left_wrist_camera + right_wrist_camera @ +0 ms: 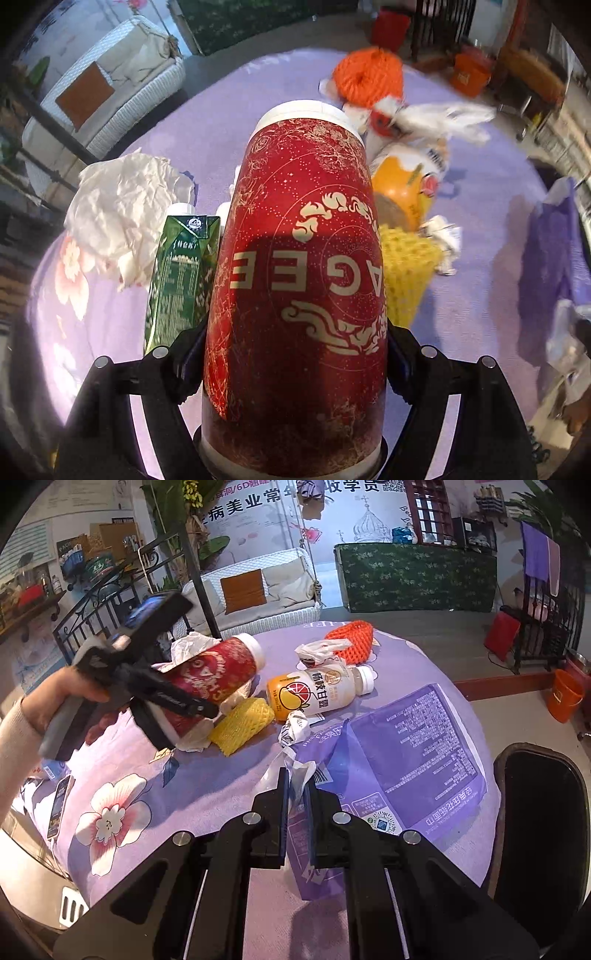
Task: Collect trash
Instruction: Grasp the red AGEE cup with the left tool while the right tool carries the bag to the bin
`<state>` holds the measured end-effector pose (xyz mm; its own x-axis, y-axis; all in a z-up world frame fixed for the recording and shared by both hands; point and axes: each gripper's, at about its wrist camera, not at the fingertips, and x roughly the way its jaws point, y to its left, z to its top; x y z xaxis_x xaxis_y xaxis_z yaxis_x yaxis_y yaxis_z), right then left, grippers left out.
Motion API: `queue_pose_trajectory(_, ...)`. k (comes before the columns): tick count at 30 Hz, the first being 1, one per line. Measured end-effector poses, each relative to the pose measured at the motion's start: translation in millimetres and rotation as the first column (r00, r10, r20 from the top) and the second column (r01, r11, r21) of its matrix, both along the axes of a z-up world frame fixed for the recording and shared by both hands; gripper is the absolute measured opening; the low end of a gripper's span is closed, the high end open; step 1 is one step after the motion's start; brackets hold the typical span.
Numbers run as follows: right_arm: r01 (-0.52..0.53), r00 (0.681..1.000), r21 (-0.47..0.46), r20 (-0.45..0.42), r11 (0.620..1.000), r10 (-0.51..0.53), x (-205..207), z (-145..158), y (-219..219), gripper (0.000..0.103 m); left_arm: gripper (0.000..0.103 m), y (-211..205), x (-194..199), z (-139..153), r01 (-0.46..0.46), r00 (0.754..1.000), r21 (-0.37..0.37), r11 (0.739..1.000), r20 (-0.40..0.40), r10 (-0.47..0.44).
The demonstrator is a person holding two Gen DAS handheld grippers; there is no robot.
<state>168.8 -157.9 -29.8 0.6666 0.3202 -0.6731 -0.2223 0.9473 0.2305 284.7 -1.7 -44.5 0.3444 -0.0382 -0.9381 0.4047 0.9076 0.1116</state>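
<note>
A red canister [295, 240] with a white cap lies tilted on the purple floral tablecloth [207, 786]. My left gripper [295, 332] grips its lower body, one finger pressed against each side. In the right wrist view a hand holds that left gripper [177, 705] around the canister [214, 672]. My right gripper [298, 786] is shut on the rim of a purple plastic bag [406, 746] lying flat on the table. Beside the canister are a green carton [181, 280], crumpled white paper [125, 206], a yellow foam net [243, 720] and a juice bottle [317, 690].
An orange foam net [351, 635] and a white plastic bag [317, 650] lie at the far side of the table. A phone [59, 805] rests near the left edge. A dark chair back [543, 812] stands at the right, an orange bucket [565, 698] beyond.
</note>
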Motion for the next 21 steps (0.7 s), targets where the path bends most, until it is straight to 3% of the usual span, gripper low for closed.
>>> queue_pose_trajectory(7,0.06,0.998,0.017,0.028,0.998,-0.06,-13.0,5.8,-16.7,0.009,0.076,2.6,-66.3,29.7,-0.001,0.995,-0.24,0.971,0.101,0.026)
queue_pose_trajectory(12,0.127,0.99,0.005,0.062,0.992,-0.128,-23.3,14.8,-43.9,0.009,0.076,-24.8,-109.1,40.6,0.066,0.983,-0.304,0.95,0.185,-0.01)
queue_pose_trajectory(16,0.229,0.97,0.011,0.086,0.973,-0.229,-33.5,17.5,-83.1,0.009,0.076,-54.4,-127.3,47.3,0.133,0.98,-0.38,0.915,0.188,-0.064)
queue_pose_trajectory(21,0.336,0.94,0.057,0.038,0.94,-0.339,-43.6,5.8,-145.5,0.009,0.076,-107.9,-143.9,46.8,0.234,0.967,-0.425,0.874,0.191,-0.166)
